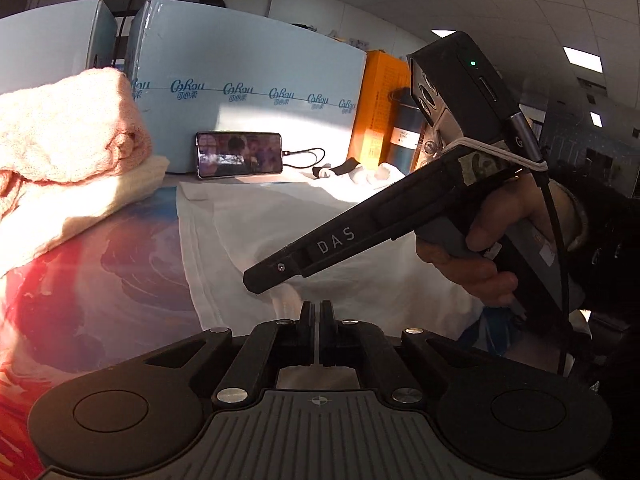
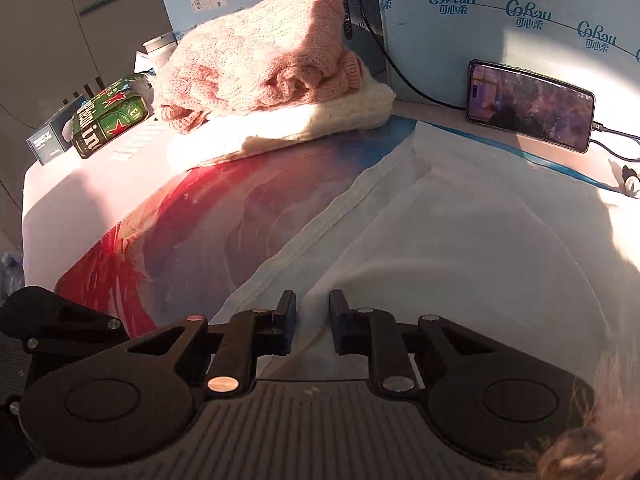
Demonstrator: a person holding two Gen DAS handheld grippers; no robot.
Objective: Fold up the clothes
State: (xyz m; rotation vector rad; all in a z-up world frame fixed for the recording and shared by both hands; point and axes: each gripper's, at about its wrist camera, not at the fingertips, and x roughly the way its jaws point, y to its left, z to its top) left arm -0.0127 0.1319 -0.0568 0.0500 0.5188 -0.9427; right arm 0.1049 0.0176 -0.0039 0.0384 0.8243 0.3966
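Note:
A white garment lies flat on a red and blue mat; its hemmed edge runs diagonally. At the garment's near edge my left gripper is closed, and a thin strip of white cloth shows between its fingers. My right gripper stands open just above the same near edge, with white cloth showing in the gap. In the left wrist view the right gripper comes in from the right, its tip close to the left fingertips, held by a hand.
A folded pink knit sweater rests on a cream one at the back left. A phone on a cable leans on a pale blue box. An orange box and a green can carton stand nearby.

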